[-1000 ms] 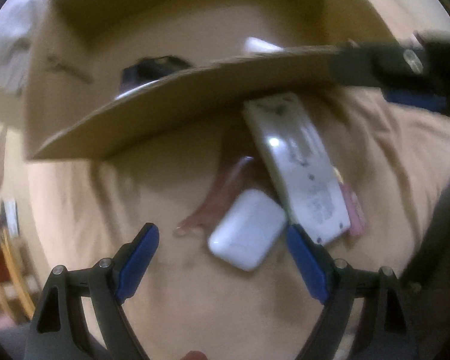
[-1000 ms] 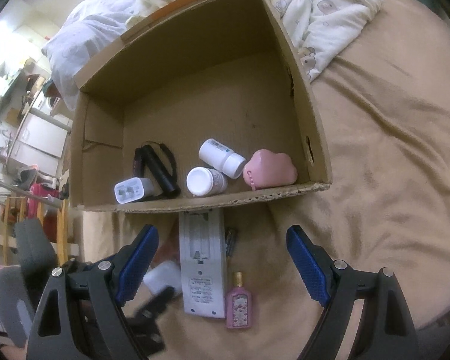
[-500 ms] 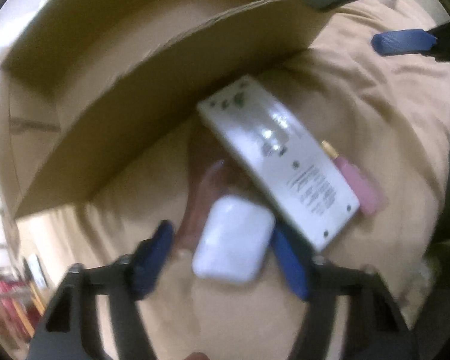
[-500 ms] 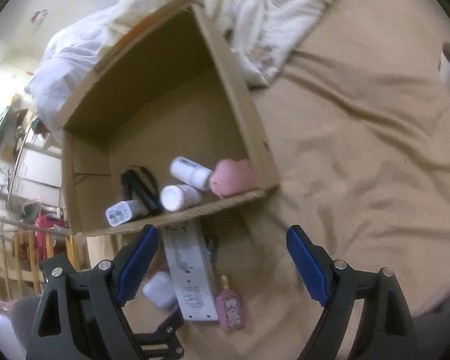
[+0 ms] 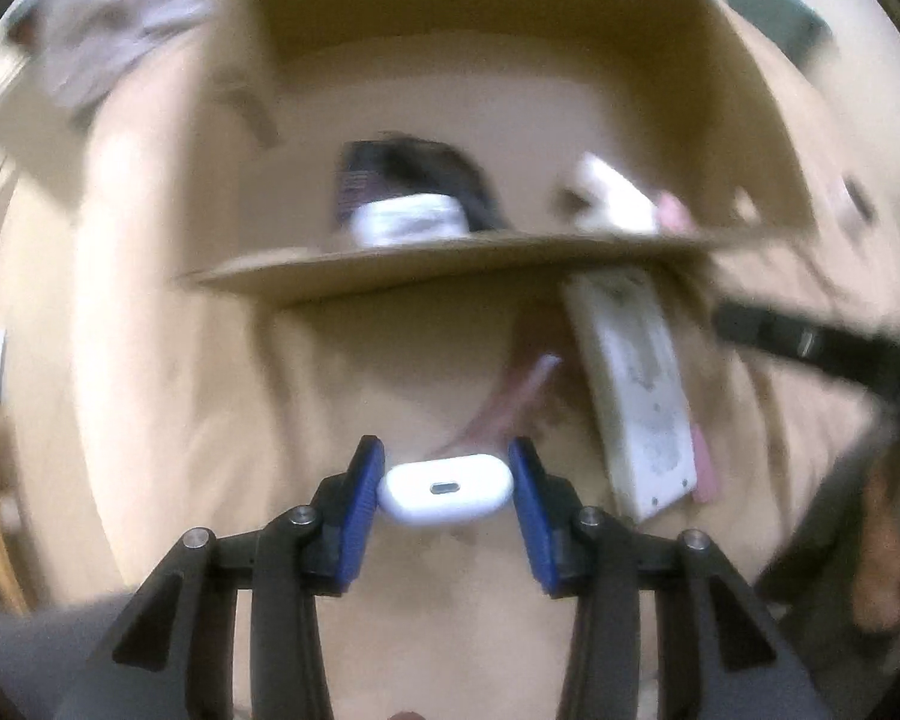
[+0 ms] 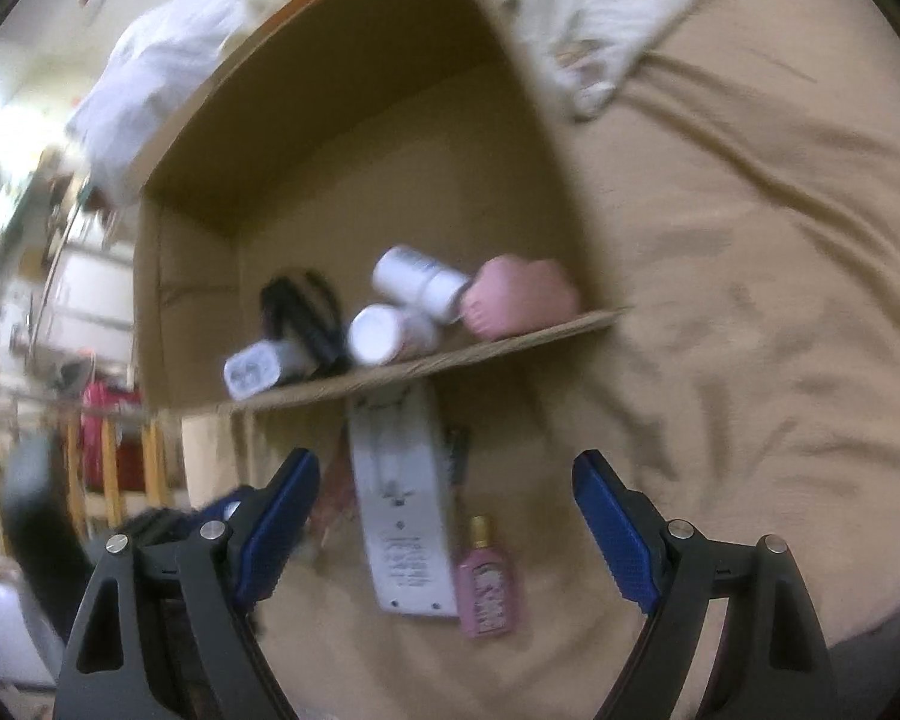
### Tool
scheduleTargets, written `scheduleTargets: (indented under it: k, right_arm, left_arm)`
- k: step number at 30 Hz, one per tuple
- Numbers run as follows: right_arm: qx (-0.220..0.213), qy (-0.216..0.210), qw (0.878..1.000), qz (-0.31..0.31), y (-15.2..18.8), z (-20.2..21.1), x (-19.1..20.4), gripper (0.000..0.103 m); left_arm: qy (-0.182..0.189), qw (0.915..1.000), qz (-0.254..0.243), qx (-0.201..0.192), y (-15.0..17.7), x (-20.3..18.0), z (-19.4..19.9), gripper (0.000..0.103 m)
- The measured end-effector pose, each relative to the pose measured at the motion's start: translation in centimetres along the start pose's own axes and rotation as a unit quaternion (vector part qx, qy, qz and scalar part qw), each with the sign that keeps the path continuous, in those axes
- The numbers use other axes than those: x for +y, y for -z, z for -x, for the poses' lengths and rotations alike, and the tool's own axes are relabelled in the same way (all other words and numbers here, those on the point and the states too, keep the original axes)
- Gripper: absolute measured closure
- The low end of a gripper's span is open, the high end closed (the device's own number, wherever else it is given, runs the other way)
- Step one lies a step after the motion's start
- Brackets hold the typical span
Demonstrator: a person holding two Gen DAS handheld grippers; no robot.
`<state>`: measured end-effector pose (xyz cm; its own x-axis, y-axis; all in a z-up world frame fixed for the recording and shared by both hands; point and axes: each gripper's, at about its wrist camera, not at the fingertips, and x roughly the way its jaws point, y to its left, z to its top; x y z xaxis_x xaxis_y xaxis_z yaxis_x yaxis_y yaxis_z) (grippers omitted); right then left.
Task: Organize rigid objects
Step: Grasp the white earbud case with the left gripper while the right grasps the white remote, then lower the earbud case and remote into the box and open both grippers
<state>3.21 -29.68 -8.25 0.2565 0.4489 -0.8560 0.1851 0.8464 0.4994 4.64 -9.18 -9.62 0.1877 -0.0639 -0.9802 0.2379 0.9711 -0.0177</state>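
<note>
1. Since a second ago, the left gripper (image 5: 447,489) has closed its jaws on the white earbud case (image 5: 446,488), lifting it off the bed (image 6: 750,330).
2. Right gripper (image 6: 441,525) hovers with jaws wide and empty above the white remote (image 6: 405,516) and pink perfume bottle (image 6: 485,585).
3. Beyond lies the cardboard box (image 6: 354,138), already holding bottles.
4. Carrying the case well likely means clearing the box's near wall before releasing.
</note>
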Motion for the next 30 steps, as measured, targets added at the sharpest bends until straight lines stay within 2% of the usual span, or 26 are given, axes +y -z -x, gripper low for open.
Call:
scheduleTargets:
  k: [2,5,8,10,12,13,14,17,22,30]
  right_arm:
    - [0.012,0.008,1.0,0.023,0.2,-0.9,0.9,0.021]
    - [0.039,0.02,0.998,0.05,0.5,-2.8,2.1,0.03]
    - [0.056,0.033,0.994,0.084,1.0,-4.3,3.3,0.032]
    - [0.064,0.062,0.988,0.129,1.5,-5.4,4.4,0.032]
    - [0.072,0.076,0.984,0.147,2.0,-6.3,4.9,0.033]
    - [0.077,0.082,0.982,0.149,2.2,-6.8,5.0,0.042]
    - [0.079,0.091,0.981,0.153,2.3,-7.2,5.1,0.046]
    - [0.063,0.1,0.979,0.166,2.6,-6.9,5.7,0.054]
    - [0.059,0.079,0.981,0.167,3.2,-5.1,5.4,0.057]
    - [0.026,0.014,0.99,0.141,4.3,0.3,4.8,0.057]
  left_arm:
    - [-0.009,0.9997,0.023,-0.008,-0.2,1.1,0.5,0.064]
    - [-0.015,0.9983,0.054,-0.011,-0.2,3.6,0.7,0.064]
    - [-0.022,0.9973,0.07,-0.006,0.3,4.1,0.5,0.064]
    - [-0.021,0.9972,0.072,0.0,0.8,4.2,-0.1,0.064]
    - [-0.026,0.9974,0.067,0.002,0.7,4.0,-0.2,0.064]
    - [-0.028,0.9975,0.064,0.001,1.1,4.4,0.1,0.064]
    - [-0.03,0.9977,0.061,0.001,1.1,4.3,0.1,0.064]
    - [-0.038,0.9979,0.053,-0.004,1.7,3.9,-0.1,0.064]
    - [-0.04,0.9972,0.063,-0.006,1.7,4.0,0.7,0.064]
    - [-0.03,0.9974,0.062,-0.021,2.4,4.1,3.0,0.064]
